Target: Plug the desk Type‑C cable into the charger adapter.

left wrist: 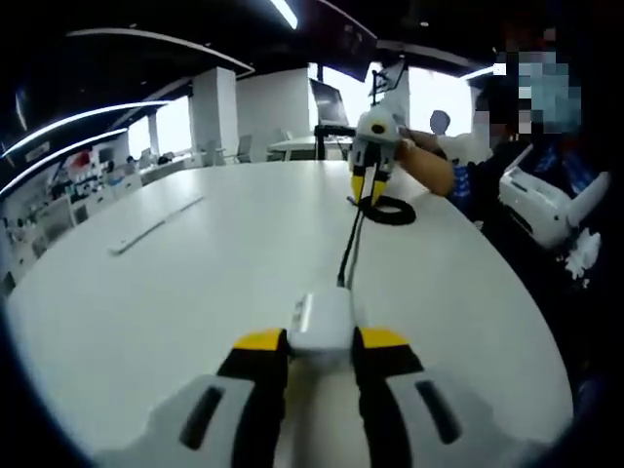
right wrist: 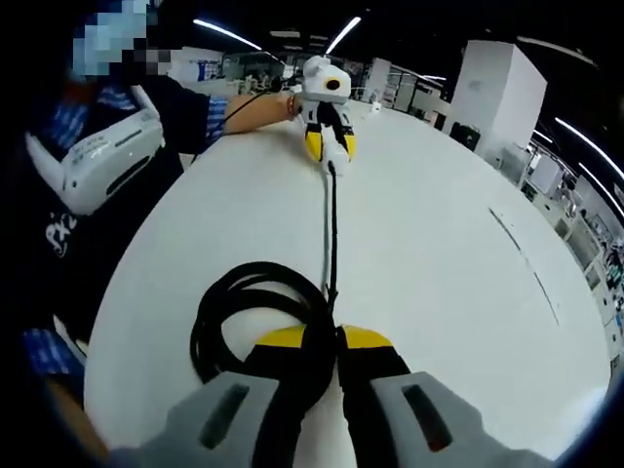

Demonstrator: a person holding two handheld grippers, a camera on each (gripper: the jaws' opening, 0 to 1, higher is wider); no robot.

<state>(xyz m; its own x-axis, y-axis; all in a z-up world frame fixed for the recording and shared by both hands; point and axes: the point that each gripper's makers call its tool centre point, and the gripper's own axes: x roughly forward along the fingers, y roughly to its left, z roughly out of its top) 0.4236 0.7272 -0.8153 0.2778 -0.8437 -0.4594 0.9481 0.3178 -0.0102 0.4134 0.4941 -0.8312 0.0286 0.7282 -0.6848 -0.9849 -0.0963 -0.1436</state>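
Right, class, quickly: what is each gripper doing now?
Left gripper: shut on the white charger.
Right gripper: shut on the black cable.

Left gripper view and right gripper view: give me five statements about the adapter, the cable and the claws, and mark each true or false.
1. The left claw is shut on the white adapter. True.
2. The black cable runs in a line across the white table between the two claws. True.
3. The right claw is open and holds nothing. False: it is shut on the cable beside the coiled part.
4. The cable's spare length lies coiled by the right claw. True.
5. The adapter lies loose on the table, far from either claw. False: it sits between the left claw's jaws.
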